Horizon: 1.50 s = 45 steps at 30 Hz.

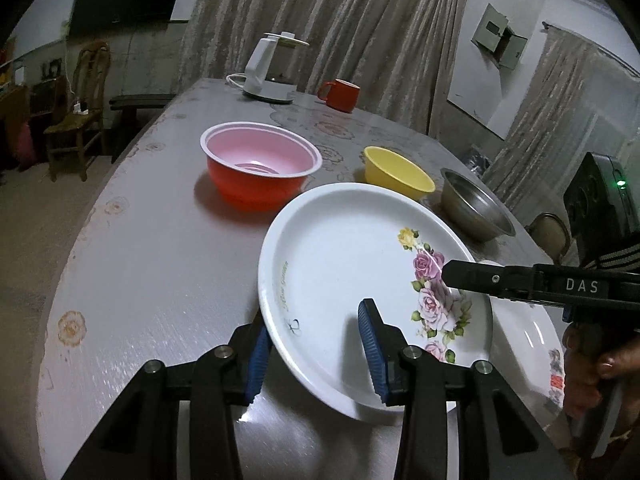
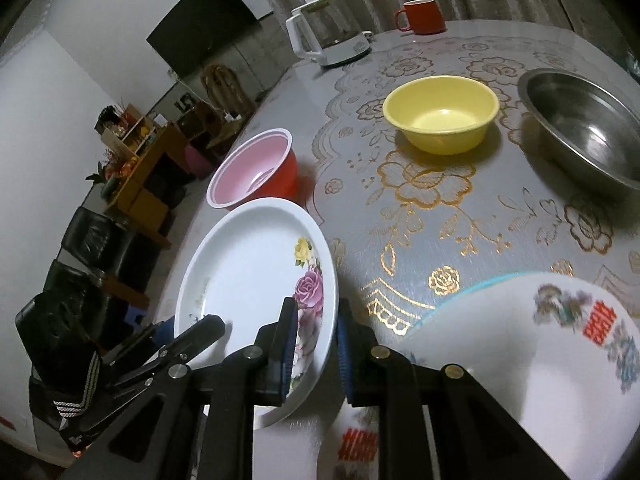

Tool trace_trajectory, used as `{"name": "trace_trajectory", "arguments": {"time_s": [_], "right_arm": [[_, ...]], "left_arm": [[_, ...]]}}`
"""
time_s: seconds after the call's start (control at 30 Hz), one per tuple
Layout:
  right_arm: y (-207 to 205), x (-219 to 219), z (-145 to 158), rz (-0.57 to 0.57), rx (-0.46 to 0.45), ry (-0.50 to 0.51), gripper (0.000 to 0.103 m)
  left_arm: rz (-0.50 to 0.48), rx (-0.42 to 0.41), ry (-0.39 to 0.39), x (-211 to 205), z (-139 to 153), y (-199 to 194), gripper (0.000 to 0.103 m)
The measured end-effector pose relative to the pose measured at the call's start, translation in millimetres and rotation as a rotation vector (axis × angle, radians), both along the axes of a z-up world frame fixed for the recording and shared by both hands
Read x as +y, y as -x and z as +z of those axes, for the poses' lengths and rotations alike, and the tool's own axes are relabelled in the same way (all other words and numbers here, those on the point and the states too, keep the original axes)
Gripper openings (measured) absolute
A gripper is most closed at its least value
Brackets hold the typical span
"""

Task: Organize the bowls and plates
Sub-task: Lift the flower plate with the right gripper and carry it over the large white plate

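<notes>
A white rose-pattern plate is tilted up off the table between both grippers. My left gripper has its blue pads on either side of the plate's near rim, with a wide gap. My right gripper straddles the plate's opposite rim, pads close to it. It also shows in the left wrist view over the rose print. A second white plate with red characters lies under and beside it, also in the left wrist view.
A red bowl with a pink inside, a yellow bowl and a steel bowl stand further back on the round table. A white kettle and a red mug are at the far edge.
</notes>
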State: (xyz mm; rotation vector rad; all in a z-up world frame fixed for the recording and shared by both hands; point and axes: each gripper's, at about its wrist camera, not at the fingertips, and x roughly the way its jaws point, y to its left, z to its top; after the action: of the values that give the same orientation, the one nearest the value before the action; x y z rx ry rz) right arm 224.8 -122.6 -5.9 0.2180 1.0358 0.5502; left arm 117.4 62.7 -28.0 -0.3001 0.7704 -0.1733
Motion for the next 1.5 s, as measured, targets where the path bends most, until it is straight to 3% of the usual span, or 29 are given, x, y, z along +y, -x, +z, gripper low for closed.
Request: {"name": "trace_trajectory", "arguments": {"time_s": [0.77, 1.5], "right_arm": [[62.2, -61.5, 11.7, -0.108, -0.027, -0.111, 0.018], [103.0, -148.0, 2.8, -0.279, 0.0, -0.17, 0.018]], "left_arm": [[-0.123, -0.072, -0.002, -54.2, 35.6, 35.2, 0.041], [-0.329, -0.013, -0.061, -140.8, 30.4, 16.9, 0.041]]}}
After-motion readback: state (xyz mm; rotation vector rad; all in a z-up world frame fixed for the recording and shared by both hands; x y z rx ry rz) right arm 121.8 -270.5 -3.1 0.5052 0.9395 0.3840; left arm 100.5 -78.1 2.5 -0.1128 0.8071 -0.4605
